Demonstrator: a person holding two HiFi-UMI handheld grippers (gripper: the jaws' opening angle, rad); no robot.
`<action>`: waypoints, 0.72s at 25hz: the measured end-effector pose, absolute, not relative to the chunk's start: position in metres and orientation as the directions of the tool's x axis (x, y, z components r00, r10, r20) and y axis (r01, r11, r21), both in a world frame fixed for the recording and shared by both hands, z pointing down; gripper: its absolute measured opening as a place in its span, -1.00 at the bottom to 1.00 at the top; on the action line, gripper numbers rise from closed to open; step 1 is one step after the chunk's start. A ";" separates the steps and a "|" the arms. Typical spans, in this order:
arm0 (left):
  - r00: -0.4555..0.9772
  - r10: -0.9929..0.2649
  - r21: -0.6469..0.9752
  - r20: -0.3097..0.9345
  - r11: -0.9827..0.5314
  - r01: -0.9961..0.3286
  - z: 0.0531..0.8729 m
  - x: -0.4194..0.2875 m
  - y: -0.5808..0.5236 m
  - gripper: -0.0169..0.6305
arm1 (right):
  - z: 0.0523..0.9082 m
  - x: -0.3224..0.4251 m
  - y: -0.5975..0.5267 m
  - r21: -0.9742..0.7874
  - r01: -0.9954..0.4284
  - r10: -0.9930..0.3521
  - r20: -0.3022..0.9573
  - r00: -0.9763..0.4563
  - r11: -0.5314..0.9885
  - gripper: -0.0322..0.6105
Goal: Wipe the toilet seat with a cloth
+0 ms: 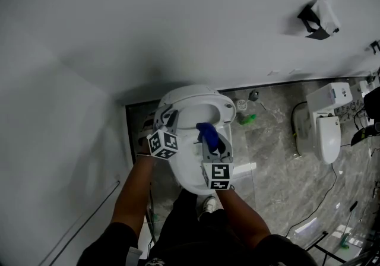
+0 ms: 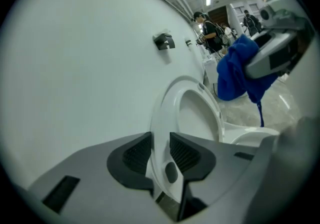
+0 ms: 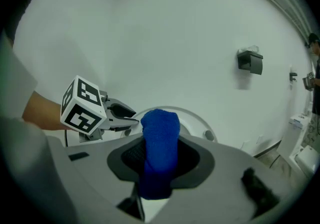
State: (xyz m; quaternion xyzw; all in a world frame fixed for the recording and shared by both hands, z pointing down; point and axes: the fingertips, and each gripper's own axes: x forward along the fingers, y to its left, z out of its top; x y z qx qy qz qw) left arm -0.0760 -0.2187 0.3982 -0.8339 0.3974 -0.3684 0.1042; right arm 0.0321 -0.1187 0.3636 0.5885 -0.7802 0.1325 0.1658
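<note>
A white toilet (image 1: 184, 173) stands against the wall, and its seat (image 2: 167, 105) is tipped up on edge. My left gripper (image 2: 161, 152) is at the toilet's left side (image 1: 171, 123). Its jaws are open, with the seat's rim running between the pads and close to both. My right gripper (image 3: 160, 155) is shut on a blue cloth (image 3: 160, 140) that sticks up past its fingertips. In the head view that cloth (image 1: 206, 131) hangs over the middle of the bowl. The left gripper view shows the cloth (image 2: 240, 73) and the right gripper (image 2: 275, 53) to the upper right of the seat.
A white wall runs close behind and to the left of the toilet. A black paper holder (image 1: 317, 18) hangs on it. A second toilet (image 1: 326, 128), a green bottle (image 1: 248, 119) and cables lie on the grey tiled floor. My shoe (image 1: 209, 202) is at the bowl's front.
</note>
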 end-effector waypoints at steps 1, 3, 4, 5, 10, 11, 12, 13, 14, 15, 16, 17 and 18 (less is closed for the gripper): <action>0.411 -0.743 -0.458 0.529 -0.657 -0.599 0.398 -0.076 -0.217 -0.57 | 0.362 0.034 -0.116 -0.016 -0.962 -0.876 0.410 -0.255 0.272 -0.57; 0.403 -0.748 -0.449 0.527 -0.648 -0.616 0.396 -0.076 -0.213 -0.57 | 0.362 0.039 -0.110 -0.023 -0.961 -0.877 0.403 -0.261 0.275 -0.57; 0.398 -0.751 -0.447 0.527 -0.643 -0.622 0.394 -0.076 -0.211 -0.59 | 0.362 0.043 -0.106 -0.027 -0.960 -0.876 0.404 -0.264 0.277 -0.57; 0.395 -0.753 -0.442 0.526 -0.639 -0.629 0.393 -0.076 -0.209 -0.65 | 0.363 0.047 -0.101 -0.029 -0.960 -0.873 0.409 -0.266 0.279 -0.57; 0.380 -0.760 -0.452 0.527 -0.629 -0.632 0.389 -0.074 -0.178 -0.72 | 0.366 0.072 -0.063 -0.025 -0.958 -0.863 0.428 -0.269 0.287 -0.57; 0.372 -0.763 -0.463 0.528 -0.626 -0.627 0.389 -0.074 -0.170 -0.73 | 0.362 0.075 -0.056 -0.025 -0.957 -0.868 0.414 -0.274 0.291 -0.57; 0.366 -0.765 -0.475 0.529 -0.625 -0.620 0.388 -0.073 -0.162 -0.73 | 0.359 0.078 -0.049 -0.027 -0.955 -0.873 0.399 -0.280 0.294 -0.57; 0.362 -0.766 -0.485 0.531 -0.626 -0.611 0.388 -0.073 -0.154 -0.73 | 0.357 0.081 -0.043 -0.032 -0.955 -0.876 0.388 -0.285 0.296 -0.57; 0.361 -0.765 -0.493 0.533 -0.628 -0.602 0.388 -0.072 -0.145 -0.73 | 0.356 0.084 -0.036 -0.037 -0.954 -0.878 0.382 -0.289 0.298 -0.57; 0.360 -0.764 -0.501 0.535 -0.630 -0.593 0.387 -0.071 -0.136 -0.74 | 0.354 0.085 -0.028 -0.043 -0.952 -0.878 0.376 -0.296 0.303 -0.57; 0.357 -0.764 -0.509 0.538 -0.632 -0.584 0.387 -0.071 -0.126 -0.74 | 0.351 0.085 -0.020 -0.047 -0.950 -0.878 0.370 -0.305 0.310 -0.57; 0.354 -0.764 -0.518 0.540 -0.633 -0.575 0.387 -0.070 -0.117 -0.74 | 0.349 0.086 -0.012 -0.051 -0.947 -0.877 0.364 -0.314 0.317 -0.57; 0.349 -0.763 -0.527 0.544 -0.634 -0.566 0.388 -0.069 -0.108 -0.75 | 0.348 0.087 -0.005 -0.056 -0.944 -0.876 0.359 -0.323 0.325 -0.57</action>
